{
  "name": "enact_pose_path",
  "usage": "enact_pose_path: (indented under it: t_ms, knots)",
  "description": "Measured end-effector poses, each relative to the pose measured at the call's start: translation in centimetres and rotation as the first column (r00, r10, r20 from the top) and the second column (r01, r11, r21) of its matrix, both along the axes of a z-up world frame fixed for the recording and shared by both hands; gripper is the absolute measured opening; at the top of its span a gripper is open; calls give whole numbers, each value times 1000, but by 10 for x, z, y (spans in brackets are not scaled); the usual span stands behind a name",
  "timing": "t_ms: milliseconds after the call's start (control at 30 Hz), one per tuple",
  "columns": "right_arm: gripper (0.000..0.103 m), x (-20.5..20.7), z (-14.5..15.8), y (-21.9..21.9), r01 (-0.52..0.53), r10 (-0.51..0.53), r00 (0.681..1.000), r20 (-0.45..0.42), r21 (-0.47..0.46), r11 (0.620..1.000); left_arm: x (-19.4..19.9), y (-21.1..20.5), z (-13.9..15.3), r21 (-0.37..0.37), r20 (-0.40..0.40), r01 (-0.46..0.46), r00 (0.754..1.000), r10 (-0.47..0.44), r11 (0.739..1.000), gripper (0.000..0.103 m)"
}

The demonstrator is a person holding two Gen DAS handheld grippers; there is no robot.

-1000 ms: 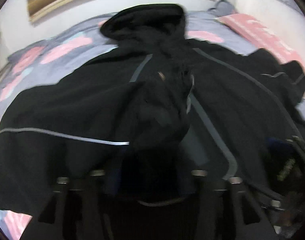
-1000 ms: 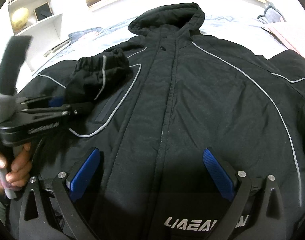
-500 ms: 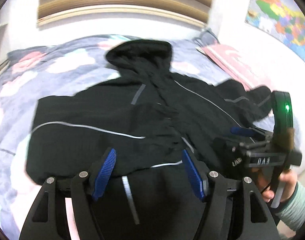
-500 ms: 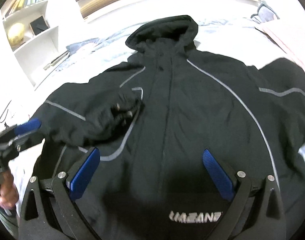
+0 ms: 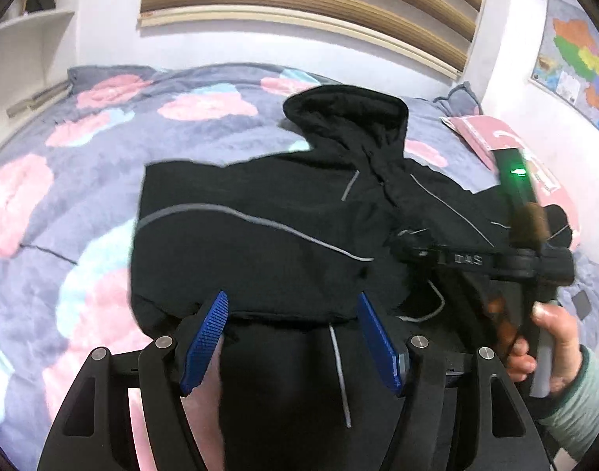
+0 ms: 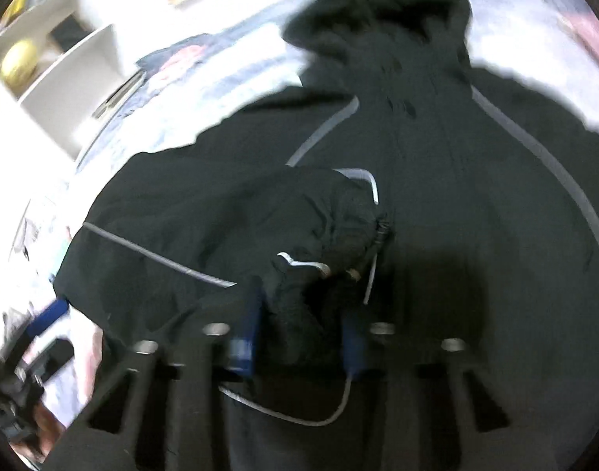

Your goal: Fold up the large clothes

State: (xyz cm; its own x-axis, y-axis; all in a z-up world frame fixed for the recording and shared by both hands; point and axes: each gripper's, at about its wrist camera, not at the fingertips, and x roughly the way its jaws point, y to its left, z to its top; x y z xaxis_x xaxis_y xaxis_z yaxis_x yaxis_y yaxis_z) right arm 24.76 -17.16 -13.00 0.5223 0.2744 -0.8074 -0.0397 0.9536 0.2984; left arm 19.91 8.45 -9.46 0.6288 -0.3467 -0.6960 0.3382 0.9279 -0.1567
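A black hooded jacket (image 5: 260,243) lies spread on the bed (image 5: 83,180), front up, its hood (image 5: 346,114) toward the wall and headboard; the bedcover is grey-blue with pink and pale blue blotches; one sleeve (image 6: 229,235) is folded across the chest, its cuff bunched near the zip line. The left gripper (image 5: 291,333) hangs above the jacket's lower edge, its blue-padded fingers (image 5: 205,337) spread wide with nothing between them; the hem of the folded sleeve shows in the gap below. The right gripper (image 6: 299,337) has its fingers (image 6: 246,333) drawn close on a wad of black fabric at the sleeve cuff, pinching it; the right wrist view is blurred, so finer detail is lost. In the left wrist view a hand (image 5: 550,345) grips the handle of the right gripper, a green light glowing on it; a coloured map (image 5: 578,62) hangs on the wall at the right; a white shelf (image 6: 64,62) stands to the left of the bed.
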Motion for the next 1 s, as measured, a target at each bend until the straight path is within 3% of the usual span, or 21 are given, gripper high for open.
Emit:
enact_pose_path:
  t_ms: [67, 267, 433, 533, 633, 700, 833, 1000]
  knots:
    - [31, -9, 21, -4, 8, -3, 997, 75, -65, 998, 4, -4, 7, 19, 18, -8, 1000, 8, 1000, 70]
    - [31, -31, 75, -58, 80, -65, 981, 184, -74, 994, 19, -31, 26, 52, 50, -19, 999, 17, 998, 70]
    - [31, -45, 93, -120, 223, -173, 956, 235, -205, 953, 41, -68, 21, 71, 36, -14, 999, 11, 997, 70]
    - [31, -44, 80, -161, 270, -228, 954, 196, -226, 936, 64, -94, -8, 109, -33, -22, 999, 25, 994, 70]
    - [31, -30, 43, -190, 284, -267, 958, 103, -230, 931, 88, -113, -56, 180, -144, -61, 986, 88, 982, 69]
    - [31, -23, 16, -201, 280, -276, 960, 52, -238, 930, 90, -116, -76, 194, -136, -82, 985, 109, 978, 70]
    - [35, -33, -15, -209, 289, -289, 957, 39, -237, 927, 84, -116, -75, 201, -116, -71, 989, 96, 977, 70]
    - [45, -42, -1, -211, 311, -309, 950, 47, -224, 923, 81, -111, -72, 199, -96, -74, 991, 94, 977, 70]
